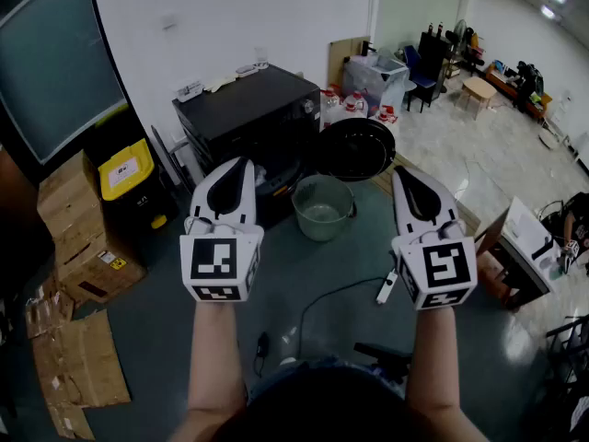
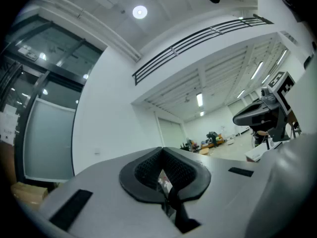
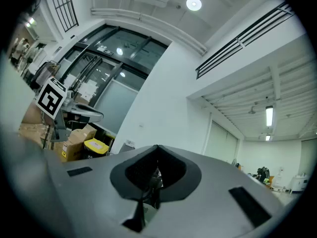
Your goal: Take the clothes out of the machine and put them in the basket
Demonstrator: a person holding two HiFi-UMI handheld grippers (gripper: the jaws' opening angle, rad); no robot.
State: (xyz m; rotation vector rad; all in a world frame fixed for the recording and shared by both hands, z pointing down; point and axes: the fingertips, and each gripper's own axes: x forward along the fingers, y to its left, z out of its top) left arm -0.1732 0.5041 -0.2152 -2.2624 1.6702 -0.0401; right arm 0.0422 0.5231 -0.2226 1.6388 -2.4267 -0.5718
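Observation:
The black washing machine (image 1: 248,109) stands against the white wall, its round door (image 1: 357,147) swung open to the right. A green basket (image 1: 322,208) sits on the floor in front of it and looks empty. No clothes show; the drum opening is partly hidden behind my left gripper (image 1: 241,164). Both grippers are held up side by side over the floor, short of the machine. The left gripper (image 2: 161,150) is shut with nothing between its pads. My right gripper (image 1: 403,171) is also shut and empty (image 3: 157,147).
Cardboard boxes (image 1: 87,256) and a yellow-lidded bin (image 1: 126,168) stand at the left. A white power strip (image 1: 386,288) with a black cable lies on the floor. Bottles (image 1: 354,107) sit behind the door, with a box (image 1: 525,238) at the right.

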